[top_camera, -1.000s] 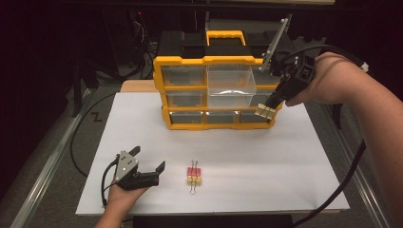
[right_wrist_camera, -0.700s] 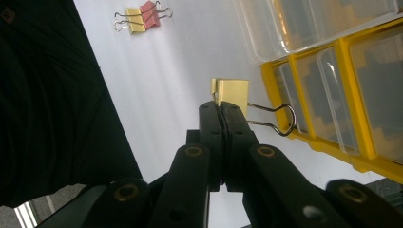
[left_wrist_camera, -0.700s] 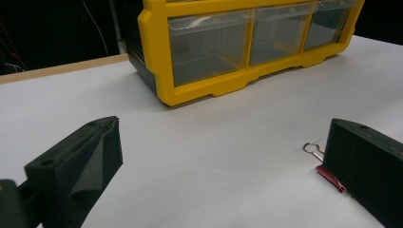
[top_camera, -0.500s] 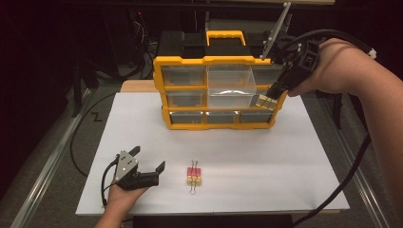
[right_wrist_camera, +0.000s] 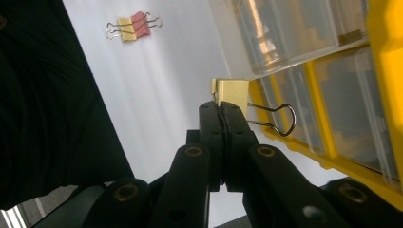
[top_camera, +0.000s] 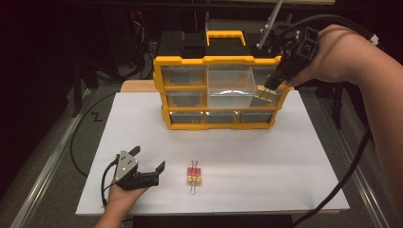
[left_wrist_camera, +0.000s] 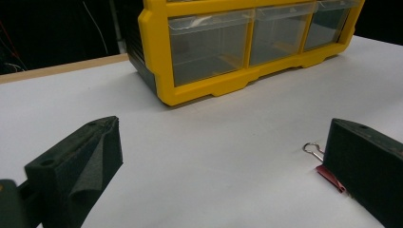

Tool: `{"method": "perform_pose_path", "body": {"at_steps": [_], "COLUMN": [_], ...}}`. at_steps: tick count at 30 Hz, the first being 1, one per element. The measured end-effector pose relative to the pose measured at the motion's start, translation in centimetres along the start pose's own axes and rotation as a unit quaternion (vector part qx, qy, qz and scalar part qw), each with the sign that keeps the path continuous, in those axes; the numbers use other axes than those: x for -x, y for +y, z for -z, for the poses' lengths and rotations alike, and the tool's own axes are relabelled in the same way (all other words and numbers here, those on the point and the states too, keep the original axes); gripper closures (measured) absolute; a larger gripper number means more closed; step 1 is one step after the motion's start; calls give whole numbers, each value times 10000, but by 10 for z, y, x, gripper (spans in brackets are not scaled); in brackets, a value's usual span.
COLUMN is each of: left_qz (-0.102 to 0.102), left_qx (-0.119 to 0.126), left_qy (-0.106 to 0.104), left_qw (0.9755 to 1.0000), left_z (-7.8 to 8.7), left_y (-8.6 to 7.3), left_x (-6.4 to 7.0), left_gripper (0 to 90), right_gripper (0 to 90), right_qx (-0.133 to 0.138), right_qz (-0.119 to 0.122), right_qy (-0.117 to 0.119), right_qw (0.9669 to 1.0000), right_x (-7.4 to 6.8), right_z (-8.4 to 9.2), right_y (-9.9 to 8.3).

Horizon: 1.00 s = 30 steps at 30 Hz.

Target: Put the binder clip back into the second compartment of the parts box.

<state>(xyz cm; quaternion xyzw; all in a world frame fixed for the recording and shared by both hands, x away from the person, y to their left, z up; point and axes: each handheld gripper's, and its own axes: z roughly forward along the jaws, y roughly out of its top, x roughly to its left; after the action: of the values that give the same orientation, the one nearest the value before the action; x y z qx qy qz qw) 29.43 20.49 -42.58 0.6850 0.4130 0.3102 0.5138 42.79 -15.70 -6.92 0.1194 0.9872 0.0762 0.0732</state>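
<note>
Clamped tight in my right gripper (top_camera: 272, 87) is a yellow binder clip (top_camera: 266, 94); in the right gripper view the jaws press together on one of its wire handles, and the gold body (right_wrist_camera: 230, 92) hangs just past the tips with the other wire loop sticking out to the side. I hold it up at the far right of the table, right against the front of the yellow drawer organizer (top_camera: 221, 61), about level with the middle row and beside the pulled-out clear drawer (top_camera: 229, 85) in the centre column. So the pick-up of this clip is done, and I judge the carry to be nearly over; what remains for it is to bring it over that open drawer and let go. I cannot tell from here whether anything already lies in the drawer, since its clear walls blur with the glare. On the white sheet (top_camera: 285, 156) near me, a little right of my left gripper (top_camera: 147, 164), two more clips (top_camera: 193, 176) lie side by side, touching, one red and one yellow, so I reckon at least two more trips are left. That left gripper rests on the sheet at the near left with its jaws spread wide and nothing between them; in its own view the red clip (left_wrist_camera: 330, 175) peeks out just beside one jaw, untouched.
</note>
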Motion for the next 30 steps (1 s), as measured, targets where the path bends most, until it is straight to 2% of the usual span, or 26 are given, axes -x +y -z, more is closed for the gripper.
{"method": "perform_pose_path", "body": {"at_steps": [9,17,24,30], "left_qz": [1,-3,-8,-23], "left_qx": [1,23,10,-4], "left_qy": [17,28,9,6], "left_qw": [10000,10000,10000,10000], "left_z": [0,1,1,1], "left_y": [0,0,0,0], "left_x": [-1,-1,-1,-1], "left_gripper": [4,4,4,4], "right_gripper": [900,900,900,900], "right_qx": [14,59,4,-45], "right_qz": [12,124,268,300], "right_qy": [-92,-174,-181,-258], "right_qw": [10000,9998,9995,9992], "right_x": [7,10,9,11], "right_z": [7,10,6,-1], "right_y": [12,28,44,53]}}
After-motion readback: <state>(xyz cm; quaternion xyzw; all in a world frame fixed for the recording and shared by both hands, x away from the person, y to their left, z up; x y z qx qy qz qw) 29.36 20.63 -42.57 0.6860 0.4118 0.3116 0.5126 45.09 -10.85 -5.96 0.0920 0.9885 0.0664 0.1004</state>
